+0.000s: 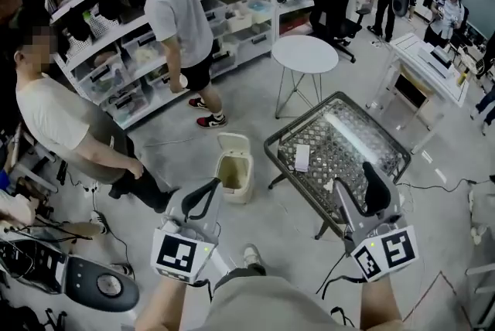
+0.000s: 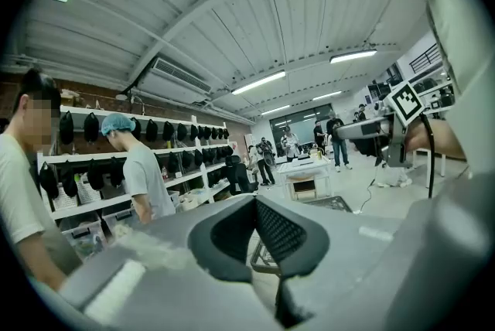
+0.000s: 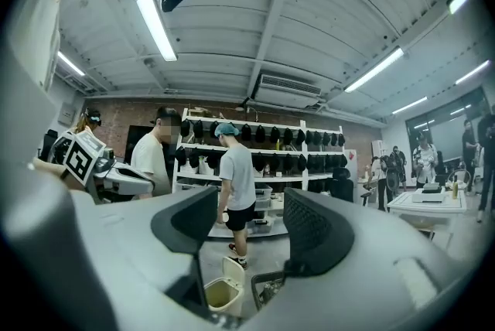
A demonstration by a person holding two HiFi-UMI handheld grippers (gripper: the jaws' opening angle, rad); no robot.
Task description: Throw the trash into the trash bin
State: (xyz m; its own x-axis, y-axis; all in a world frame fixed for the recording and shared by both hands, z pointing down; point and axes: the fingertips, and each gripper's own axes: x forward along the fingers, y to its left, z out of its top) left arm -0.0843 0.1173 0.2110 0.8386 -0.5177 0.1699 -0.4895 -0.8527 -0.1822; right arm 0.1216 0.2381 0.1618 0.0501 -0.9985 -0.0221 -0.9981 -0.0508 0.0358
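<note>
The cream trash bin point(image 1: 233, 171) stands on the floor with its lid up, just left of a glass-topped wire table point(image 1: 387, 144). A white piece of trash point(image 1: 302, 157) lies on the glass, and a smaller white scrap point(image 1: 329, 186) lies near the front edge. My left gripper point(image 1: 209, 189) hangs before the bin, its pads meeting at the tips point(image 2: 254, 206) with nothing seen between them. My right gripper point(image 1: 360, 182) hovers over the table's near corner. In the right gripper view it point(image 3: 251, 225) stands open and empty, with the bin point(image 3: 220, 291) and table edge point(image 3: 259, 283) showing through the gap.
A person in a blue cap point(image 1: 178, 20) stands at the white shelves point(image 1: 232, 12) behind the bin. Another person point(image 1: 62, 121) crouches at the left. A round white table point(image 1: 304, 55) and a white desk point(image 1: 421, 63) stand beyond the glass table. Cables lie on the floor.
</note>
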